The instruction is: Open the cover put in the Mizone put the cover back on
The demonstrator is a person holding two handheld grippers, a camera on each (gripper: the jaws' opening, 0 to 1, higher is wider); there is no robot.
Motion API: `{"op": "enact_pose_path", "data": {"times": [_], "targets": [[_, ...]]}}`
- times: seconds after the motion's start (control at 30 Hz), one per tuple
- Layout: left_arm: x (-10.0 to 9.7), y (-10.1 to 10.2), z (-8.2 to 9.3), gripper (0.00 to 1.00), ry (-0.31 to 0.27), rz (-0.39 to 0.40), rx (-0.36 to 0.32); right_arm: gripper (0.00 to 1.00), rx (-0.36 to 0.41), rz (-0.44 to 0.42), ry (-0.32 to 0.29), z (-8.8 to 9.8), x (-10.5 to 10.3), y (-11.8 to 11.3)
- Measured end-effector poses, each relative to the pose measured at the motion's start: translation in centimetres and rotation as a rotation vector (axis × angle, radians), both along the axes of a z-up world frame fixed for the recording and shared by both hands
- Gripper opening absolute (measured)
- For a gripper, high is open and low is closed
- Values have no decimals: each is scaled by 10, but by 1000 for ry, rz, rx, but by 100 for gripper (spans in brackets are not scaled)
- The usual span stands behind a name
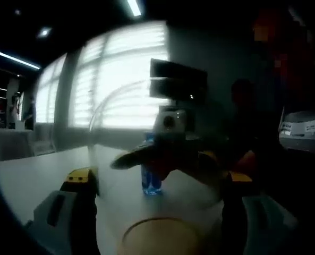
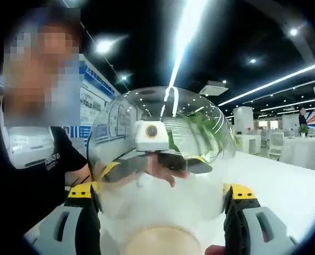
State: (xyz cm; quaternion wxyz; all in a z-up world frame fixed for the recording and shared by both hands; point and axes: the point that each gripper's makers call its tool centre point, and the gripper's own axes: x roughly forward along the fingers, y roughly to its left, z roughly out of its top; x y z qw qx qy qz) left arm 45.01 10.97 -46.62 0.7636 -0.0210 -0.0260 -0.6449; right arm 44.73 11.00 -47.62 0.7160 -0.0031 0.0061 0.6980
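Observation:
A clear glass dome cover [image 1: 146, 133] stands between the jaws of my left gripper [image 1: 158, 183], whose yellow-tipped fingers [image 1: 80, 180] press its sides. Through the glass I see a small blue Mizone bottle [image 1: 151, 179] upright on the white table [image 1: 35, 175], with the other gripper just in front of it. In the right gripper view the same dome cover [image 2: 162, 154] sits between the jaws of my right gripper [image 2: 160, 192], both pads against its wall. The left gripper and a hand [image 2: 165, 170] show through the dome from the far side.
A person in a dark shirt [image 2: 35, 175] stands close on the left of the right gripper view. White table [image 2: 284, 186] stretches to the right, with chairs and tables behind. Bright windows [image 1: 120, 79] and a dark monitor [image 1: 178, 79] lie beyond the table.

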Motion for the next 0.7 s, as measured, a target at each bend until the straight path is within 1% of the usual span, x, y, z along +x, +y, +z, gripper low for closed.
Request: {"op": "enact_pose_path", "data": {"times": [0.13,0.3,0.37,0.6,0.7], "targets": [[-1,2,1,81,-3,-18,-7,90,-1,9,-5,0,1,0],[-1,5,2,79,7,-42,-32,90,25,39,-5,0,0,-2],[-1,4,2,79,11,-46,-34,90,44,46,-5,1,0,-3],[-3,3,3,80,16,-49,-28,90,63,69,-8,3,-1,0],[-1,1,4,81,22,-46,-32,90,50,69,-7,4,-1,1]]}}
